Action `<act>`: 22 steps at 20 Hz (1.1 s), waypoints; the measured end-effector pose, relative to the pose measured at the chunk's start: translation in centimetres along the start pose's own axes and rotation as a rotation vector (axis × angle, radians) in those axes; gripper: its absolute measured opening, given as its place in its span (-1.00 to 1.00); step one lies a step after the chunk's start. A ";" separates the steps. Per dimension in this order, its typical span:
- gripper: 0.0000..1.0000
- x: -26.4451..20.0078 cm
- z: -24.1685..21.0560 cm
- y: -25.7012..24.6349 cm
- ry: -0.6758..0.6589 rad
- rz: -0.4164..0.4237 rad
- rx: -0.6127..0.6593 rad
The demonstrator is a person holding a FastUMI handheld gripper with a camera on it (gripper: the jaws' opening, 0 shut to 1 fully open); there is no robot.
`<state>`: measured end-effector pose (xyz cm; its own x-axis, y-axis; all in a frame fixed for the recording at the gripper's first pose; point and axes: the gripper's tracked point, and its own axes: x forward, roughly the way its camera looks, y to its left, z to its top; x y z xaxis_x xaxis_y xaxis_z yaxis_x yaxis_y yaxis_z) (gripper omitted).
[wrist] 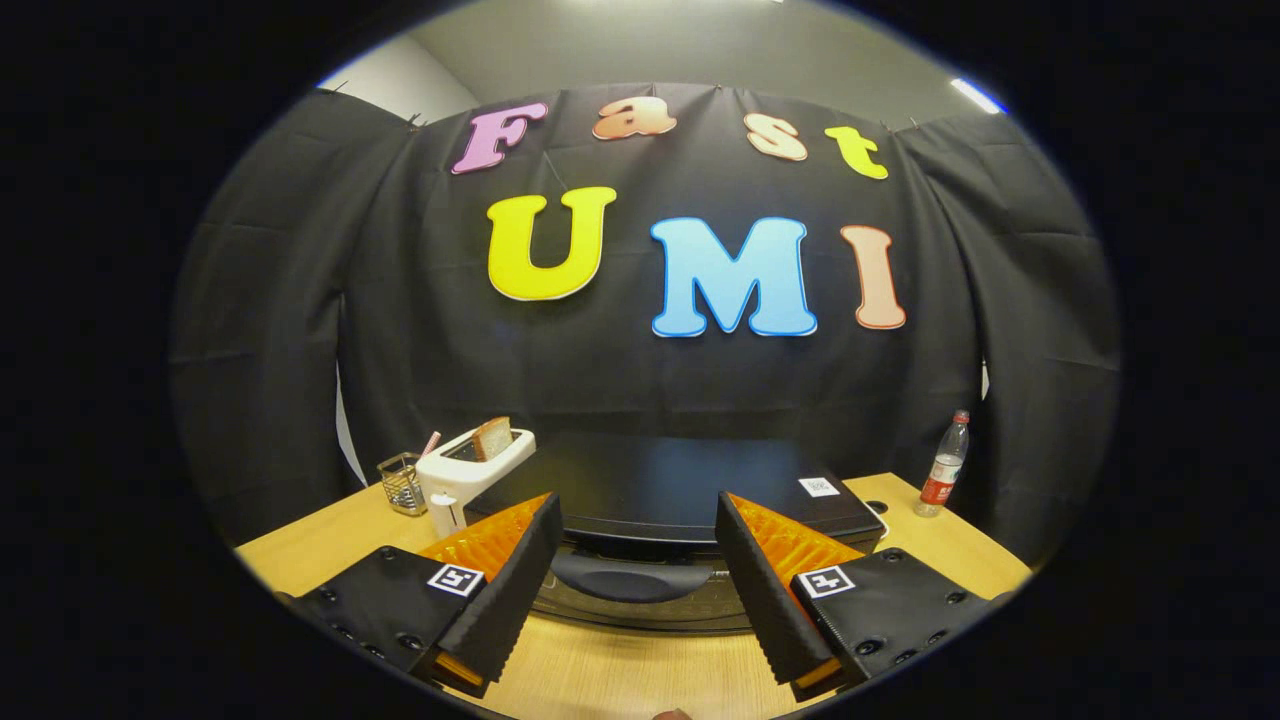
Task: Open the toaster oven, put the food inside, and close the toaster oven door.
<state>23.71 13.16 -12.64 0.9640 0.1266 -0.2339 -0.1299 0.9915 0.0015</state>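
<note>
Tool poised before a closed toaster oven, its door handle the first thing to be taken

The tool (635, 560) hung spread and empty over the wooden bench (620, 680), its two fingers standing either side of the toaster oven (680, 480); the oven sat just ahead, door shut, with the curved door handle (630, 575) lying between the fingertips; the appliance looked heavy and rigid, unlikely to slide under a light pull, and the door likely hinged low, so the handle's smooth, rounded bar seemed the place to hook or pinch, squarely at its middle to avoid slipping; beyond the left finger stood a white toaster (470, 465) with a slice of bread (492, 437) upright in its slot, light, soft and crumbly, best held gently by its faces; a wire basket (402, 482) stood beside it; a plastic bottle (943, 465) stood well apart on the right.
</note>
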 end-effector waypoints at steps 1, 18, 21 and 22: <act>0.96 0.5 -0.5 0.2 0.014 -0.003 -0.002; 0.97 -0.3 -5.5 0.1 0.102 -0.061 0.025; 0.96 -2.0 -6.8 0.5 0.109 -0.058 0.031; 0.96 -2.5 -7.4 0.6 0.121 -0.052 0.029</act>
<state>19.49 13.22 -19.29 0.9338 0.0724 -0.3503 -0.0722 0.9973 0.0136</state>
